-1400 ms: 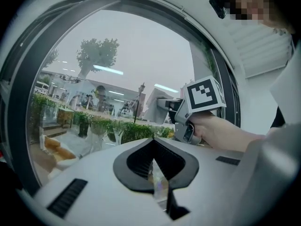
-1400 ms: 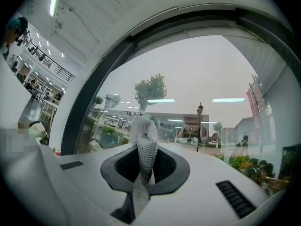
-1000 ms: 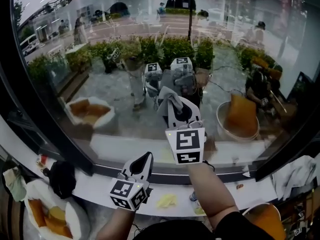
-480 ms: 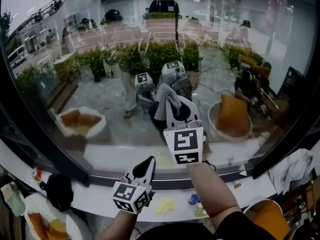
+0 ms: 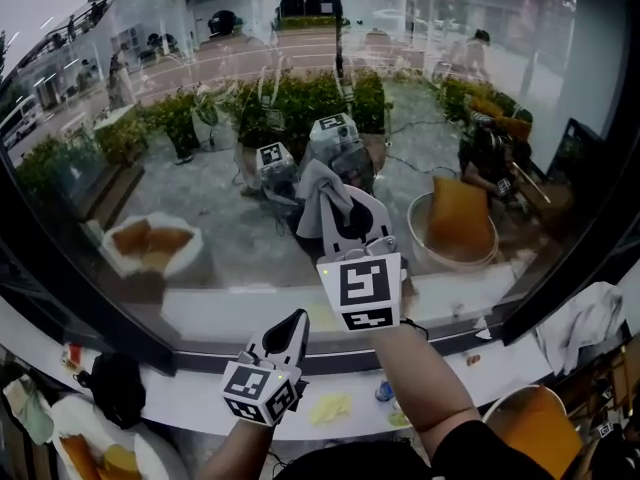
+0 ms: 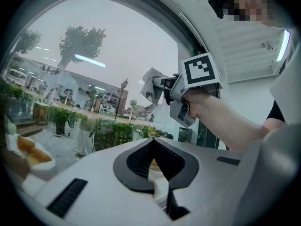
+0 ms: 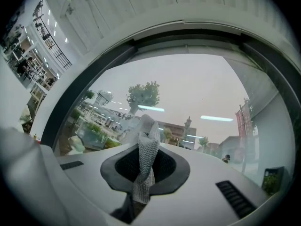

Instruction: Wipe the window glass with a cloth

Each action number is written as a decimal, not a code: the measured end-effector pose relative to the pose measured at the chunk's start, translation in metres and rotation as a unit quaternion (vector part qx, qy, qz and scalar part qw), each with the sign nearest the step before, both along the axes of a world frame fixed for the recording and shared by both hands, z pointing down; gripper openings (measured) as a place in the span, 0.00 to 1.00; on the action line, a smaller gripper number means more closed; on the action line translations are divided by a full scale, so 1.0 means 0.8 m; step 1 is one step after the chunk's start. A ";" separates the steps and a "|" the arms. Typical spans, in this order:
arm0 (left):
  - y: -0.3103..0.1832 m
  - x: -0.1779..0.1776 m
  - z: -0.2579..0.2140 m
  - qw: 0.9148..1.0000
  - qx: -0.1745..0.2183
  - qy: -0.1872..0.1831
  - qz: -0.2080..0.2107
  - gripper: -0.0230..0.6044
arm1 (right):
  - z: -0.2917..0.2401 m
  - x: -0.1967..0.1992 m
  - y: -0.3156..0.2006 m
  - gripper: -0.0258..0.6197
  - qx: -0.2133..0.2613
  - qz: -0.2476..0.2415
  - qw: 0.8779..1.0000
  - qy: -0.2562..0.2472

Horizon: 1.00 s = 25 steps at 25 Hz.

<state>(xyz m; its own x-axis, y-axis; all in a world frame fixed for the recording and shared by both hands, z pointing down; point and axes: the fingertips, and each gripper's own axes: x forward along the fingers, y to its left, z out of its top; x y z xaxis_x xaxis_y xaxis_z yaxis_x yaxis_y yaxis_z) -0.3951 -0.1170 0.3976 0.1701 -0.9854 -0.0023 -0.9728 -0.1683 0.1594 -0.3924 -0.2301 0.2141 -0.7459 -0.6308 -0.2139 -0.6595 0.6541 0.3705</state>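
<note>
My right gripper (image 5: 340,211) is raised to the window glass (image 5: 180,108) and shut on a grey cloth (image 5: 318,188), whose bunched end lies at the pane. In the right gripper view the cloth (image 7: 145,147) stands up between the jaws of the right gripper (image 7: 146,149), with the glass (image 7: 197,88) just beyond. My left gripper (image 5: 291,328) hangs low over the sill, shut and holding nothing. From the left gripper view, the left gripper (image 6: 151,142) points up at the right gripper (image 6: 175,84) and its cloth (image 6: 151,84).
A black window frame (image 5: 60,298) borders the pane. The white sill (image 5: 190,393) carries yellow scraps (image 5: 333,405) and a black object (image 5: 115,380). A basket of orange items (image 5: 95,458) sits lower left. At lower right are an orange bowl (image 5: 530,423) and a white rag (image 5: 582,318).
The head view has drifted, so everything sits a little further left. The right gripper still holds the cloth at the glass, slightly higher. The left gripper stays low and shut.
</note>
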 end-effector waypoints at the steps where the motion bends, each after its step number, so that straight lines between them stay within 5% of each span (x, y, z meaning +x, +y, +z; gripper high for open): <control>1: 0.000 0.001 0.000 1.000 0.000 0.000 0.002 0.05 | 0.000 0.001 0.000 0.10 -0.001 0.000 1.000 0.001; 8: -0.006 0.022 -0.002 1.000 0.001 -0.001 0.022 0.05 | 0.005 0.033 -0.014 0.10 -0.002 0.021 1.000 0.008; 25: -0.087 0.206 -0.006 0.998 -0.006 -0.012 0.069 0.05 | 0.019 0.276 -0.129 0.10 -0.020 0.104 0.994 0.000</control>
<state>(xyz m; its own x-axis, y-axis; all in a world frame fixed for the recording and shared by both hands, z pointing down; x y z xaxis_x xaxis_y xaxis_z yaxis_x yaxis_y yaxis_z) -0.2306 -0.1868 0.3931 0.3031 -0.9528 0.0154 -0.9444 -0.2982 0.1384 -0.1714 -0.3336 0.2294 -0.5989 -0.7791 -0.1852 -0.7816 0.5183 0.3471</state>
